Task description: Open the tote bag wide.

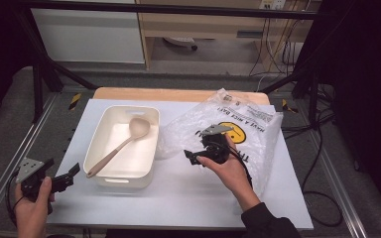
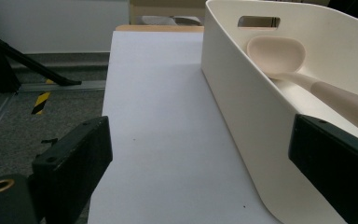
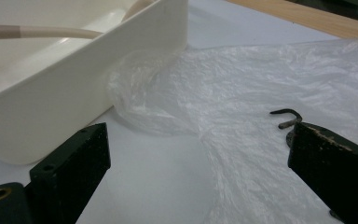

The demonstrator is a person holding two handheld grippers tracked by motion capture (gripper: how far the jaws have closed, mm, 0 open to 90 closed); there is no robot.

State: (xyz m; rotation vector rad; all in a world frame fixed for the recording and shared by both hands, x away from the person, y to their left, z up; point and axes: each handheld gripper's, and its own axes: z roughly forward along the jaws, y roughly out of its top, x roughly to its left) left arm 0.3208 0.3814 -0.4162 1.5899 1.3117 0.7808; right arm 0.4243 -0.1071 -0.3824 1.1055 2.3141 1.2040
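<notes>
On the white table sheet [image 1: 178, 193], the right gripper [image 1: 194, 157], jaws released and empty, hovers over the crinkled clear plastic bag [image 1: 258, 129] at 3 o'clock of the cream tray [image 1: 151, 148] holding the beige spoon [image 1: 124, 144]; judged next: clamp the bag edge, the left gripper [image 1: 67, 178] likewise open.

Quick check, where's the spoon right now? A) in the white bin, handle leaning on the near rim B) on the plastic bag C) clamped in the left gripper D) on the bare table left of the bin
A: the spoon lies inside the white bin, bowl toward the far end and handle resting over the near-left rim; both the left gripper and the right gripper are open and hold nothing.
</notes>
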